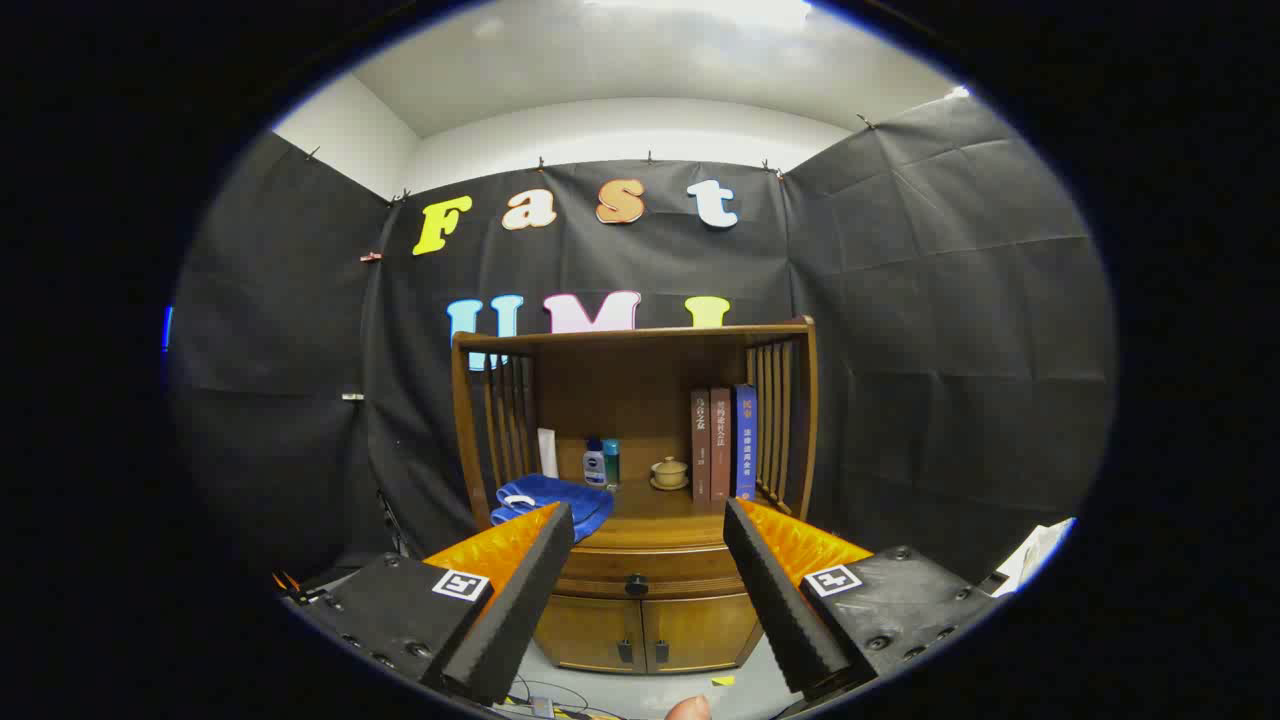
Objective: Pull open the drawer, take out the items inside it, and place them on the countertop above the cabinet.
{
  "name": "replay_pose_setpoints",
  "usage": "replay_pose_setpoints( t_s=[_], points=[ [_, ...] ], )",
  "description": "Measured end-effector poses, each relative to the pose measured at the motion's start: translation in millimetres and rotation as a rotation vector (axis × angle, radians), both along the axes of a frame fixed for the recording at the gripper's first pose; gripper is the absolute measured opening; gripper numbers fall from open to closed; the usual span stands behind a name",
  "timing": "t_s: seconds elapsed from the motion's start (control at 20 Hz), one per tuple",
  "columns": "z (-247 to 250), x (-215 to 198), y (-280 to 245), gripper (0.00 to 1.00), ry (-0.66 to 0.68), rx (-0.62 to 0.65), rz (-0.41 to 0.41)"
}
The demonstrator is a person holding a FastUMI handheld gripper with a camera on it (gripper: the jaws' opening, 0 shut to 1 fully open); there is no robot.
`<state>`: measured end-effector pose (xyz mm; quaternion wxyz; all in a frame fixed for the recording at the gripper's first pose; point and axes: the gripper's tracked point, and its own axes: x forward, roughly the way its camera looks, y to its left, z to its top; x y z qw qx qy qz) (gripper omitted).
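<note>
closed drawer (640, 578) beyond parted jaws

Camera on the tongs (648, 525), facing the cabinet (640, 480) front, some way back

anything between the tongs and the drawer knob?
Nothing. In the gripper view the tongs are open and short of the cabinet; the drawer knob on the closed drawer shows unobstructed in their gap.

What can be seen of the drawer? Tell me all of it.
The drawer is a wide, shallow front of glossy brown wood with one small dark round knob at its middle. It is shut, flush in the cabinet, just under the countertop and above the two small doors. Nothing touches it. The open tool frames it from a distance, its fingers apart.
</note>
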<state>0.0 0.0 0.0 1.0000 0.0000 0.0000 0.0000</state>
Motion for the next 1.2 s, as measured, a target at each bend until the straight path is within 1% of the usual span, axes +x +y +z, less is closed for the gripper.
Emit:
replay_pose_setpoints(
  t_s=[0.15, 0.35, 1.0, 1.2],
  points=[
    [-5.8, -1.1, 9.3, 0.99, 0.016, -0.011, 0.016],
    [-3.8, -2.4, 13.2, 0.98, 0.01, -0.029, 0.017],
    [-5.7, -3.8, 12.8, 0.99, 0.006, -0.014, 0.016],
    [-9.7, 5.3, 11.6, 0.99, -0.026, -0.009, 0.008]
  ],
)
